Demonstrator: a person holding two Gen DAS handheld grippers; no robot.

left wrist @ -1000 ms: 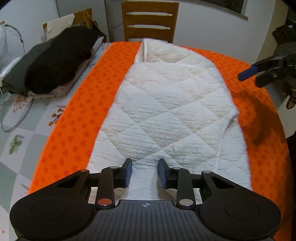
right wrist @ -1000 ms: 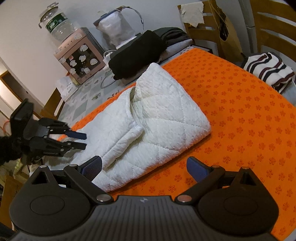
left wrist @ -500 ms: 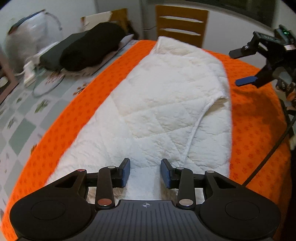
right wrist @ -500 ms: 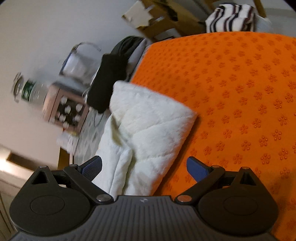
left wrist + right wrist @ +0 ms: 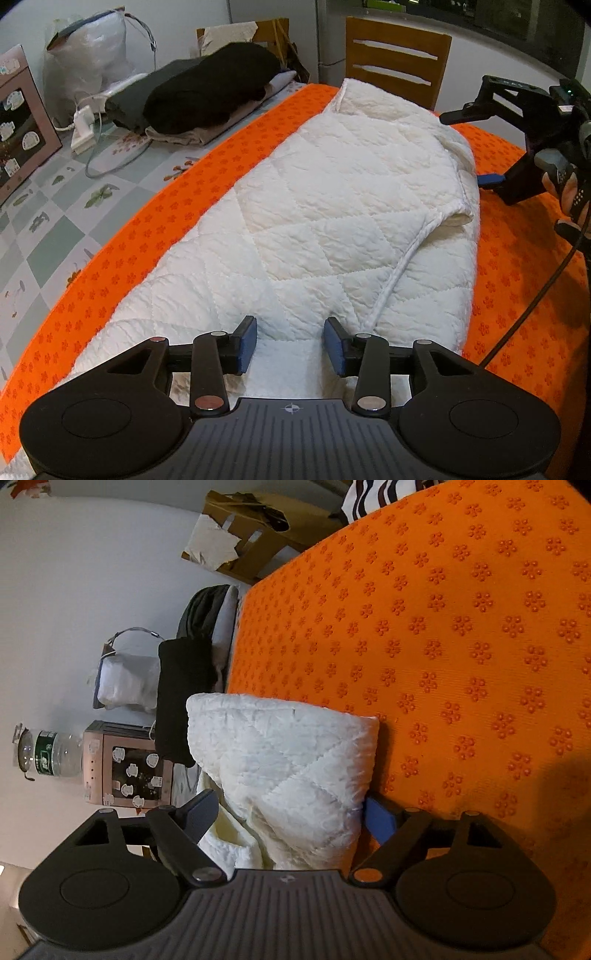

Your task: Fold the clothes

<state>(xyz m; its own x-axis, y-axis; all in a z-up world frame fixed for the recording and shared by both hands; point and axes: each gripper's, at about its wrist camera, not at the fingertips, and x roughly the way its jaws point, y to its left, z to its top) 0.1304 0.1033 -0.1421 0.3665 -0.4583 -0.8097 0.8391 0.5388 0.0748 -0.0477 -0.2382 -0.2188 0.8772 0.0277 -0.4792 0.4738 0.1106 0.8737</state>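
Note:
A white quilted garment (image 5: 332,206) lies folded lengthwise on the orange flower-print mat (image 5: 147,229). My left gripper (image 5: 291,345) is open, hovering over the garment's near end with cloth below its jaws, not gripped. My right gripper (image 5: 291,812) is turned on its side and open wide, its jaws standing either side of the garment's folded right edge (image 5: 280,768). It also shows in the left wrist view (image 5: 476,147) at the garment's far right side.
A pile of dark folded clothes (image 5: 207,96) lies at the back left on the tiled tablecloth (image 5: 44,206). A wooden chair (image 5: 397,59) stands behind the table. A pink box (image 5: 125,764), a water bottle (image 5: 44,753) and a white bag (image 5: 122,675) sit beyond.
My right gripper has rolled onto its side and moved in until the garment's right edge sits between its jaws. My left gripper shifted slightly at the near end and stays open.

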